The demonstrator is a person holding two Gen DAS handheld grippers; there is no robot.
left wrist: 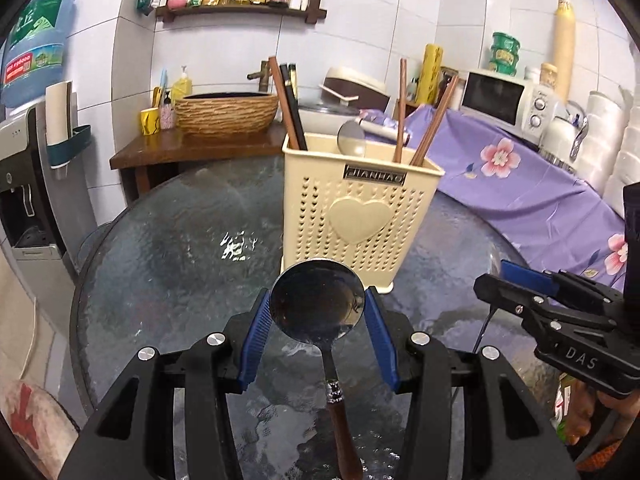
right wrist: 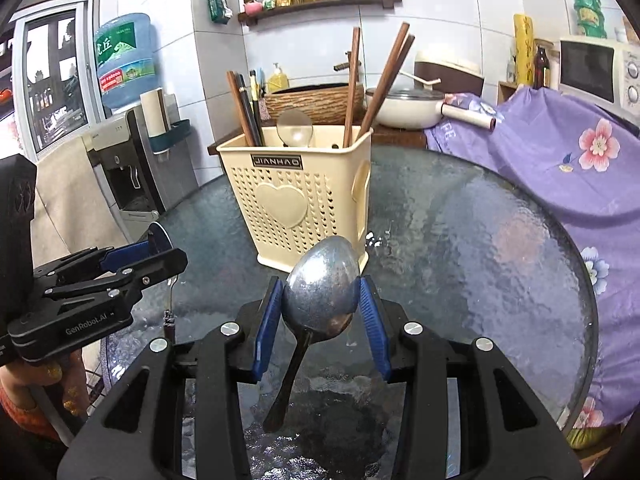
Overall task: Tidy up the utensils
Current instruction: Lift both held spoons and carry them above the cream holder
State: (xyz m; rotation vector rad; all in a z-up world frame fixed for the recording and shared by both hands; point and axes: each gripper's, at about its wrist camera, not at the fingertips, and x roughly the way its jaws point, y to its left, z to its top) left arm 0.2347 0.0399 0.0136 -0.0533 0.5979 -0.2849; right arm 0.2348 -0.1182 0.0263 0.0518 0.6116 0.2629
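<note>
On the round glass table (left wrist: 160, 260) I see the cream holder (left wrist: 356, 216) at twelve o'clock, and my left gripper (left wrist: 318, 312) clamps a round spoon (left wrist: 318, 308) while my right gripper (right wrist: 320, 292) clamps an oval spoon (right wrist: 320, 284).

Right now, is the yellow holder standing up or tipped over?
Standing up: the holder sits flat on the glass table, with chopsticks poking out its top.

The wooden spoon handle (left wrist: 347, 436) runs off the bottom edge.
</note>
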